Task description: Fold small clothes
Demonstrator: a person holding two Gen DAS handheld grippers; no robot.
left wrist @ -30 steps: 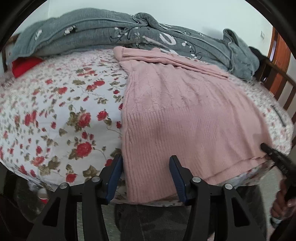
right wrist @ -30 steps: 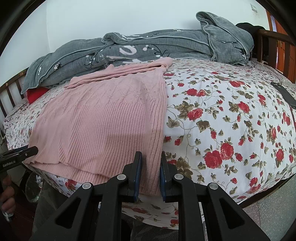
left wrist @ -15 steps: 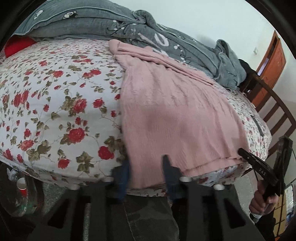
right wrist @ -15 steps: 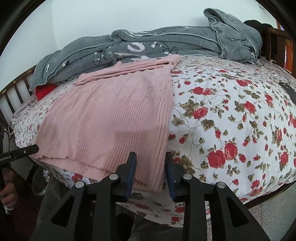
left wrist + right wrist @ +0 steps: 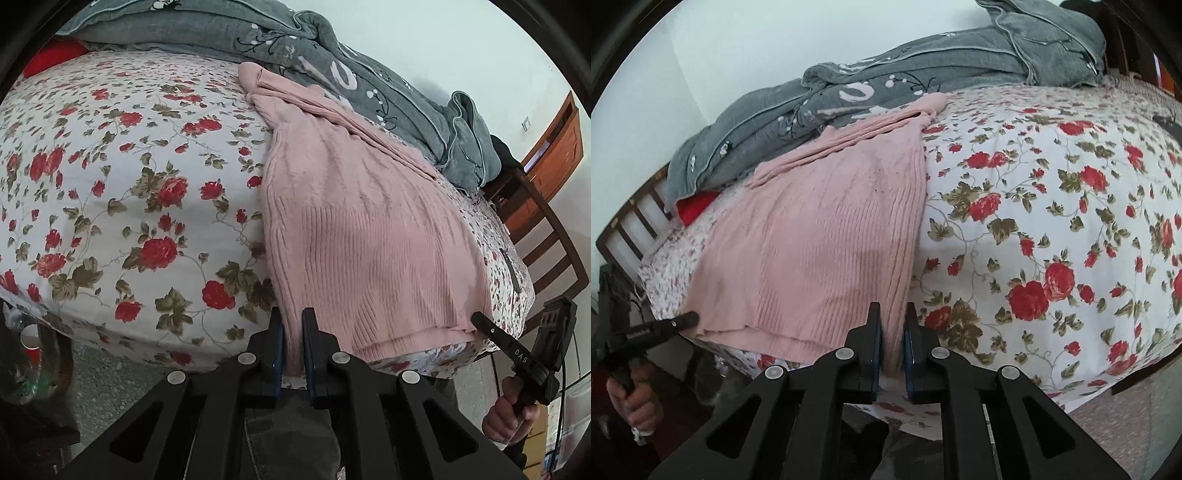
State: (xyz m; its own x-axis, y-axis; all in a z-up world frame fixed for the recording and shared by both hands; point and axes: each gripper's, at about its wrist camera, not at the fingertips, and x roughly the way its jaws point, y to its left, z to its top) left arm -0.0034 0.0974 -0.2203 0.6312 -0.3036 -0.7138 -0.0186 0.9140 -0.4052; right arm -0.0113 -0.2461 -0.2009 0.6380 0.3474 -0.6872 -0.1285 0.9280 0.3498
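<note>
Both of my grippers are clamped on the near hem of the pink sweater [image 5: 369, 229], which lies flat on the floral bedsheet [image 5: 122, 192] with its hem hanging just over the bed's front edge: the left gripper [image 5: 292, 334] pinches the hem's left corner, the right gripper [image 5: 893, 334] the right corner, and each set of jaws has just been closing with the knit between the pads. To fold well, I judge I should lift both corners together and level, keep the hem taut between my hands so it doesn't sag, and carry it up toward the folded-in sleeves near the grey blanket [image 5: 332, 70], laying it down square rather than dragging the lower layer along. The knit looks soft and stretchy, so pulling unevenly could skew the fold. From the left wrist I see a wooden chair back [image 5: 546, 229] and a door behind the bed's far end, plus my right hand [image 5: 511, 413] on its handle; the right wrist instead shows the slatted headboard [image 5: 631, 229] and my left hand [image 5: 635, 402].
</note>
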